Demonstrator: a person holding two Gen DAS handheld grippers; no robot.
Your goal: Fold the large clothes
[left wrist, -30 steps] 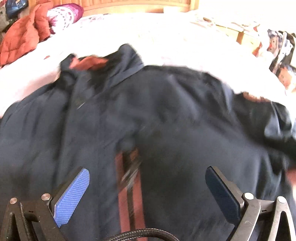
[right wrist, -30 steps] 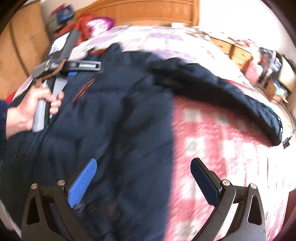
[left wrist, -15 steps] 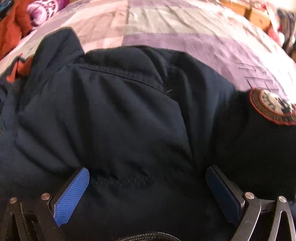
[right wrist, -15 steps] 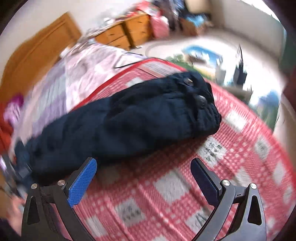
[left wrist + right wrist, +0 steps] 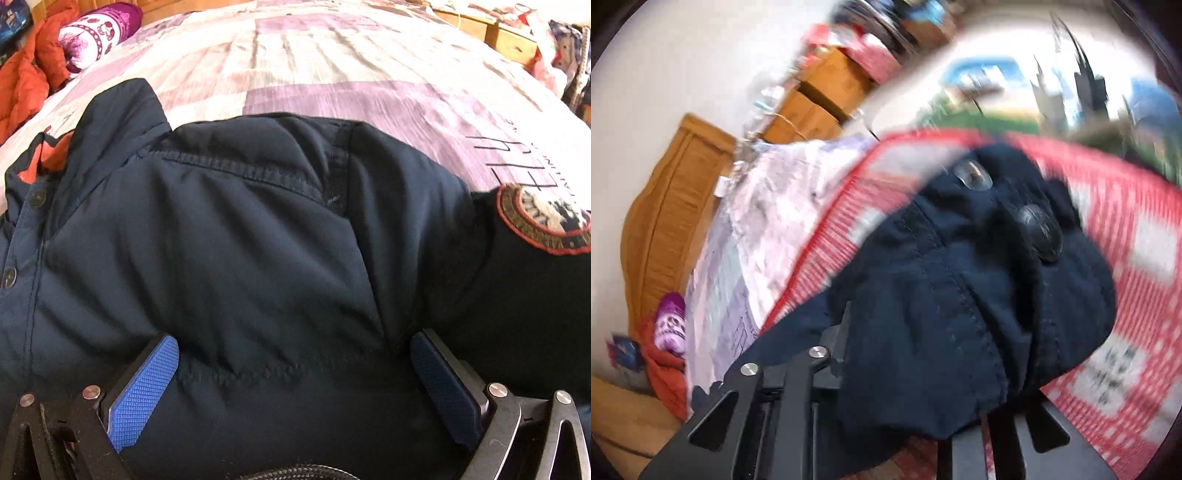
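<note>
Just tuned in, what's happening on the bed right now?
A person with a gripper in each hand is folding a dark navy jacket spread on the bed. The left gripper is pressed down onto the jacket's shoulder area, jaws wide open, gripping nothing. The right gripper is at the sleeve cuff, which lies on a red checked blanket; its jaws are closing with the cuff fabric between them. No fold is visible yet.

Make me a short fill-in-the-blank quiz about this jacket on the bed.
1. The padded jacket is dark ____.
2. The round embroidered patch on it has a ____ border.
3. The blanket under the jacket's buttoned cuff is checked white and ____.
4. The left hand-held gripper has textured ____ pads.

Missing words: navy blue; red; red; blue
</note>
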